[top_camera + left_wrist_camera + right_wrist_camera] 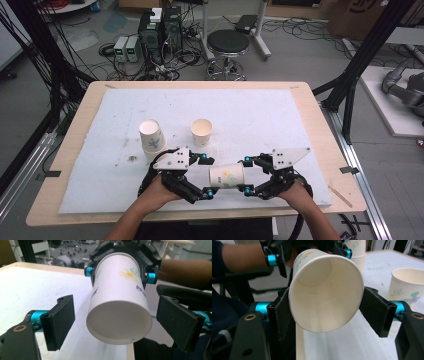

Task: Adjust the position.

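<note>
One paper cup (227, 176), base hidden between claws.

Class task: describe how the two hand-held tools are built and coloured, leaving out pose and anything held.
The left tool and right tool match: black linkage frames, turquoise metal joints, flat rectangular black foam-faced pads, and a grey three-cornered plate with small holes on top. A black cable trails from the right one.
</note>
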Tool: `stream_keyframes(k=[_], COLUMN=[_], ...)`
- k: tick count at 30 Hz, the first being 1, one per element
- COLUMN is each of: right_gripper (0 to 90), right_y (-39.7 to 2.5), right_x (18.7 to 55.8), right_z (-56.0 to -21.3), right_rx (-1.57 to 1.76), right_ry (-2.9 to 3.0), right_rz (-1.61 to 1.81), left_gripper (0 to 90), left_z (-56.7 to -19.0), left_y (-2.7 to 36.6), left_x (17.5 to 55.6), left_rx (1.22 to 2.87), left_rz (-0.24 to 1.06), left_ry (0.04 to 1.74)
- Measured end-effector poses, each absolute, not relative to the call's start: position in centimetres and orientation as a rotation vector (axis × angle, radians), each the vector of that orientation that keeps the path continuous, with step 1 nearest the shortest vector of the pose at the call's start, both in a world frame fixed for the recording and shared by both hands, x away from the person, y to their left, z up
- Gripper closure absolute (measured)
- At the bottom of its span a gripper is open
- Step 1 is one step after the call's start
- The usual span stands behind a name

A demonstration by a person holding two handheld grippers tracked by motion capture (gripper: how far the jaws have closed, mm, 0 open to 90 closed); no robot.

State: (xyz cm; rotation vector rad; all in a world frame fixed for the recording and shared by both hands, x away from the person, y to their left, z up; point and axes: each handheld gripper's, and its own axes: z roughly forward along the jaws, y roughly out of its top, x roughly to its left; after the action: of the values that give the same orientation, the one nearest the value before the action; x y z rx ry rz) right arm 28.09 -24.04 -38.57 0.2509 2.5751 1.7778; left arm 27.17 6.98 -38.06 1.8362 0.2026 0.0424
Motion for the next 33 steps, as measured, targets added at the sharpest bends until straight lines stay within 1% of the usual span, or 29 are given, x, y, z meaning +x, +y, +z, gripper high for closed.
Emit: stream_keyframes(k=[9,16,33], right_gripper=[29.2,29.2,29.2], right_y=[-22.8,-21.4,-19.2], right_x=[28.7,28.9,29.1], right_z=[-36.0,-34.6,-33.4], right_rx=[0.177,0.113,0.027], right_ry=[2.706,2.777,2.858], right_rz=[1.448,1.259,0.992], left_gripper=[15.5,15.8,16.6], left_z=[-37.6,-37.4,-37.6], left_y=[6.4,5.8,4.7], left_x=[27.6,27.8,28.0], left_rx=[1.956,2.031,2.137], left_rz=[0.079,0.100,0.100], left_ry=[0.209,0.190,0.168])
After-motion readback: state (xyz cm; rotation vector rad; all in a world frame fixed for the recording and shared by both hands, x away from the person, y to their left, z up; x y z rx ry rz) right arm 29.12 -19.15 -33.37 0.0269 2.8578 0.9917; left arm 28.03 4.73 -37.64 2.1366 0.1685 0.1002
